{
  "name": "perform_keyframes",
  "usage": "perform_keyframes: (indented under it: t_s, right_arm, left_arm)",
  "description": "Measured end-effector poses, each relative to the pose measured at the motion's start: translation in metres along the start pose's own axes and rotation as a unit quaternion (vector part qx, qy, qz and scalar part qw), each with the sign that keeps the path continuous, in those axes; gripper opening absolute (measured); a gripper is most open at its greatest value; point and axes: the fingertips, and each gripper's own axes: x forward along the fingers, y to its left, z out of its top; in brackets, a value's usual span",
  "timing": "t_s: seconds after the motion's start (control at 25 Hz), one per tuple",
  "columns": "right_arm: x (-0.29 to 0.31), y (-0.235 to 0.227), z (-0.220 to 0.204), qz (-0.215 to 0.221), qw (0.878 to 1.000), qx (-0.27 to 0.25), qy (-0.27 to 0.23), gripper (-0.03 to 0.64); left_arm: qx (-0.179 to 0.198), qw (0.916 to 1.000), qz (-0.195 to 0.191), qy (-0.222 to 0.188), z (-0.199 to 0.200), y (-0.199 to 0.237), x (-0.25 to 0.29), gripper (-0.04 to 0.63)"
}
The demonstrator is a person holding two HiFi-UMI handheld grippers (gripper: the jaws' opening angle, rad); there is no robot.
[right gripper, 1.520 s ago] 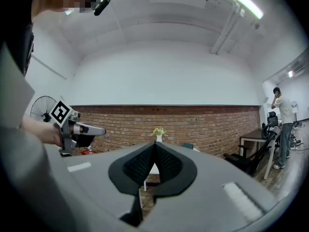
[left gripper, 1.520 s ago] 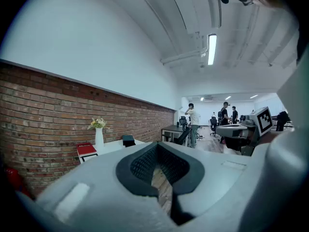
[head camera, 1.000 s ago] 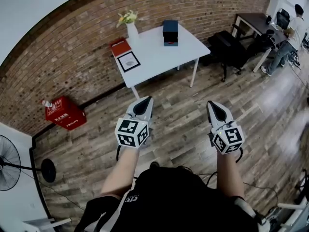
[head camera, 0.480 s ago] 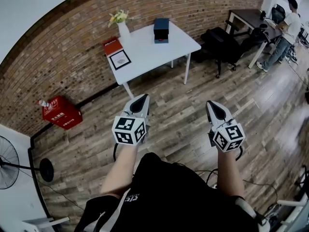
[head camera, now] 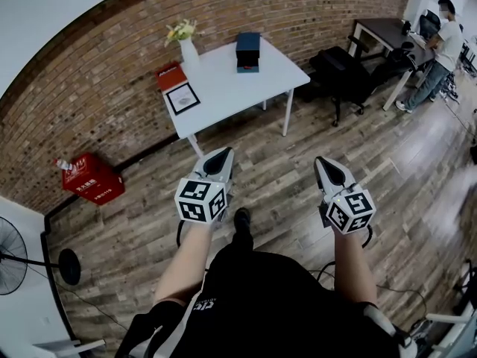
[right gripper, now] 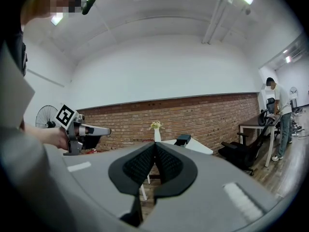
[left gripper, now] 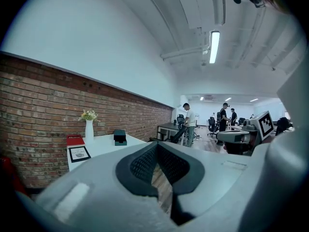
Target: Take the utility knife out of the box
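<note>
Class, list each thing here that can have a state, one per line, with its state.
Left gripper: jaws shut, empty.
Right gripper: jaws shut, empty.
Box: closed, on the table.
Vase: upright, holding flowers.
Fan: upright; running or not, cannot tell.

left claw [head camera: 217,162] closed and empty, right claw [head camera: 330,171] closed and empty, both held forward side by side
</note>
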Motion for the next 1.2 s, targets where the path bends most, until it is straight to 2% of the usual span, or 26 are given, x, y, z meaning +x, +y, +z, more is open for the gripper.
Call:
perform_keyframes:
  t_s: [0.32, 0.64, 0.92, 1.2]
  right_arm:
    - [0.077, -0.036, 0.002, -0.016, 1.000, -0.001, 0.017, 0.000]
    - [0.191, -0.054, -0.004, -0.014, 0.999, 0.007, 0.047, 0.000]
    - [0.284, -0.046, 0.002, -0.001, 0.997, 0.001, 0.074, 0.001]
    - [0.340, -0.035, 0.014, 0.008, 0.997, 0.002, 0.076, 0.002]
  left_arm:
    - [-0.016, 0.9998, -0.012, 0.001, 0.005, 0.057, 0.070, 0.006]
    - [-0.028, 0.9992, -0.023, 0.018, 0.012, 0.143, 0.143, 0.008]
    - [-0.045, 0.9985, -0.026, 0.018, 0.023, 0.219, 0.181, 0.006]
    - [-0.053, 0.9980, -0.030, 0.015, 0.030, 0.266, 0.199, 0.006]
